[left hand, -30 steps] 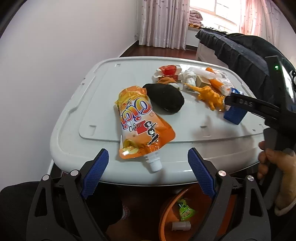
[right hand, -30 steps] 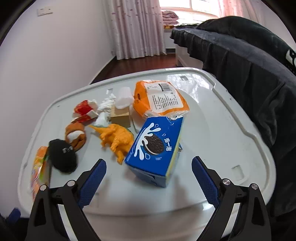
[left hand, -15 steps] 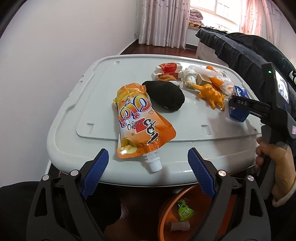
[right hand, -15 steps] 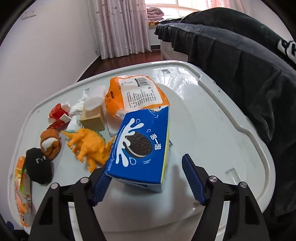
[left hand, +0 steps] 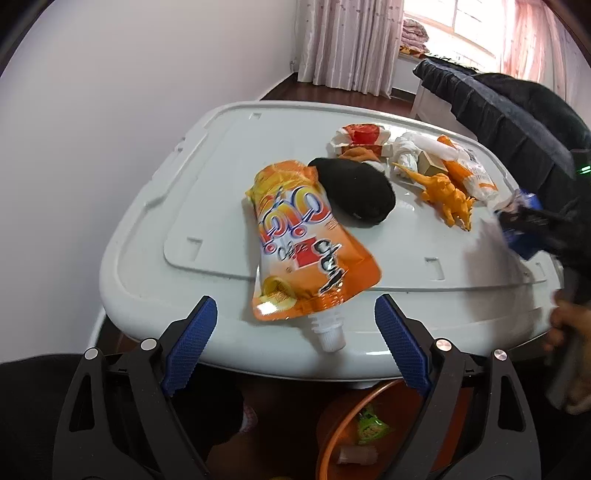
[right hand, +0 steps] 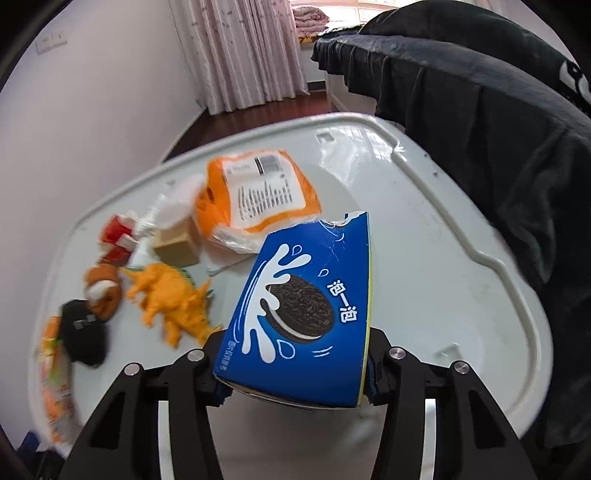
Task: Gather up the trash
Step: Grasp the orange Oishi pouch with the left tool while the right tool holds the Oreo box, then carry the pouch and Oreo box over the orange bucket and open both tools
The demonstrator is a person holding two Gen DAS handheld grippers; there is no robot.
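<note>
— Now, what is gripped by the right gripper (right hand: 293, 373)?

— One blue cardboard cookie box (right hand: 303, 310), torn at its top edge, is pinched between the jaws above the white plastic lid (right hand: 443, 266).

— And the left gripper (left hand: 295, 343)?

— Its jaws are spread wide, nothing between them. Just ahead, one glossy orange spouted pouch (left hand: 303, 243) is laid flat. One black cloth lump (left hand: 354, 192), one orange toy dinosaur (left hand: 447, 192) and one orange-and-white wrapper (right hand: 258, 192) are counted farther on.

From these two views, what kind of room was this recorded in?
Most likely a bedroom at home: folded bedding lies stacked by the window, pink curtains hang to a wooden floor, and the trash sits on a white plastic storage-bin lid used as a table.
</note>
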